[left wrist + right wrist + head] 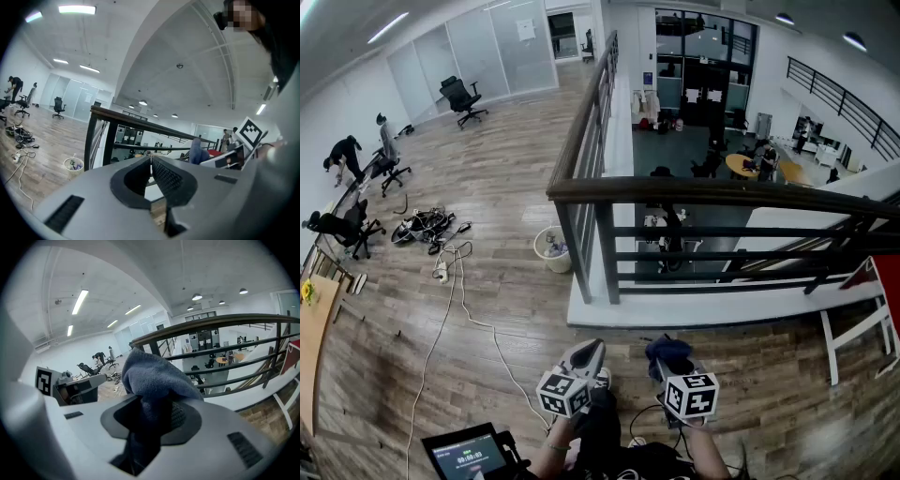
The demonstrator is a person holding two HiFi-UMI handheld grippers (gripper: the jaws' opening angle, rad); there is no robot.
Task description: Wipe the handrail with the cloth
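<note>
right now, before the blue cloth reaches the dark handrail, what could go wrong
The blue fleecy cloth bulges loosely above the right gripper; dragging along the dark metal handrail might pull it free. Beyond the rail lies an open lower floor, so a dropped cloth could fall there.

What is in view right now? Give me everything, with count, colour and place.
handrail: one, dark, tops the railing ahead, across the head view.
cloth: one, blue, clamped in the right claw.
waste bin: one, pale, floor beside the railing's corner post.
cables: one tangle, black, floor at left.
office chair: one alone, black, far back by glass walls.
people: at least two, dark clothes, far left.
screen: one, dark, bottom left near the person.
frame: one, white, floor at right edge.
left claw: one, grey, shut, empty.
right claw: one, grey, shut on the cloth.
</note>
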